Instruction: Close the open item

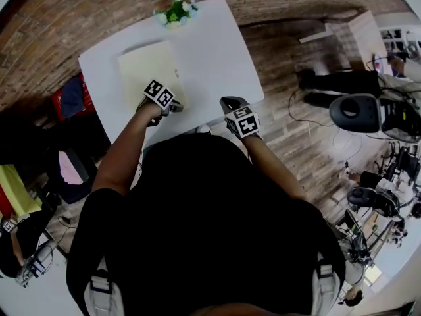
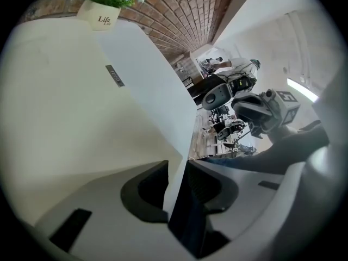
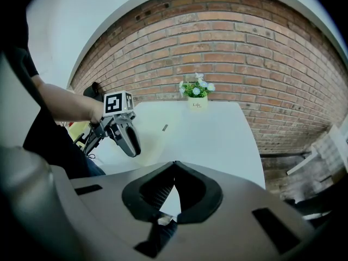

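Head view shows the cream folder (image 1: 148,68) lying flat on the white table (image 1: 217,51), on the left half, its cover down and level with no leaf standing up. It is a plain pale rectangle with a small dark tab (image 1: 176,73) at its right edge. The left gripper (image 1: 172,104) sits at the folder's near right corner; its claw is spread, and only pale surface shows through the gap, with neither pad pressing on anything. The right gripper (image 1: 230,103) hangs over the table's near edge, well apart from the folder, its claw pressed together at the tips with nothing in it.

The folder's near edge lies close to the table's near edge. To its right the tabletop is bare as far as the right edge. A flower pot (image 1: 176,10) stands at the far edge, well apart from the folder. Beyond the right edge is wooden floor (image 1: 296,143); a red bag (image 1: 69,97) sits on the floor just beside the table's left side.

Only the head view takes in the folder's whole outline. The left gripper view runs low along the cover and alone shows the word "Life" on the pot. The right gripper view alone shows the brick wall (image 3: 228,48) behind the table and the person's bare forearm (image 3: 65,102) leading to the left gripper
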A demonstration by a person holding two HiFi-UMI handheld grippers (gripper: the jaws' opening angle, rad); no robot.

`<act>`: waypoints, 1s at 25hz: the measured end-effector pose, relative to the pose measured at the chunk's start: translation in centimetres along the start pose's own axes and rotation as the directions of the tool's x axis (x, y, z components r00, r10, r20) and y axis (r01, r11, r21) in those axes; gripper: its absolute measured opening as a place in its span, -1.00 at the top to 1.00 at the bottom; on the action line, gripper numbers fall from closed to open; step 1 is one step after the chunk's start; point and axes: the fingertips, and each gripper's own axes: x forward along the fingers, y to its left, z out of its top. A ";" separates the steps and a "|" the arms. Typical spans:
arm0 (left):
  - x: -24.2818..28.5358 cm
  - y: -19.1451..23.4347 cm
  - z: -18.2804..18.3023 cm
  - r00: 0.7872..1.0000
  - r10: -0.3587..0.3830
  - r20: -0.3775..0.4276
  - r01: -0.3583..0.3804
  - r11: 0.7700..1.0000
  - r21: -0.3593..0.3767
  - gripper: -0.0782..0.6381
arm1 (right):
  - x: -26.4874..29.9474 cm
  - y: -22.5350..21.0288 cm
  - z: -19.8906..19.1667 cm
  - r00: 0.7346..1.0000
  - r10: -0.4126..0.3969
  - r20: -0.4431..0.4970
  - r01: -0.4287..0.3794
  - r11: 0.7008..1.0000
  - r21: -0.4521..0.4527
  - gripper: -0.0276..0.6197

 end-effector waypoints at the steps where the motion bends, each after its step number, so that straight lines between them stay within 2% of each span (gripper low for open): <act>1: 0.0 0.0 0.0 1.000 0.001 0.002 -0.001 1.000 0.002 0.46 | 0.0 0.0 0.0 1.000 0.002 0.000 -0.002 1.000 -0.001 0.85; 6: -0.6 -0.1 0.4 0.999 0.014 0.045 -0.015 1.000 0.018 0.45 | 0.0 0.1 0.3 1.000 0.006 0.006 -0.006 1.000 -0.009 0.85; 13: -1.8 -0.7 1.4 0.990 0.001 0.138 -0.002 1.000 0.003 0.45 | 0.1 0.1 0.7 1.000 0.017 0.011 -0.017 1.000 -0.019 0.85; 19: -3.0 -1.0 1.9 0.980 0.022 0.196 -0.026 0.999 0.018 0.46 | 0.4 0.5 0.9 0.999 0.033 0.012 -0.033 0.999 -0.026 0.85; 25: -4.2 -1.6 2.6 0.961 0.048 0.271 -0.066 0.996 0.056 0.47 | 0.5 0.6 1.5 0.999 0.052 0.017 -0.051 0.998 -0.044 0.85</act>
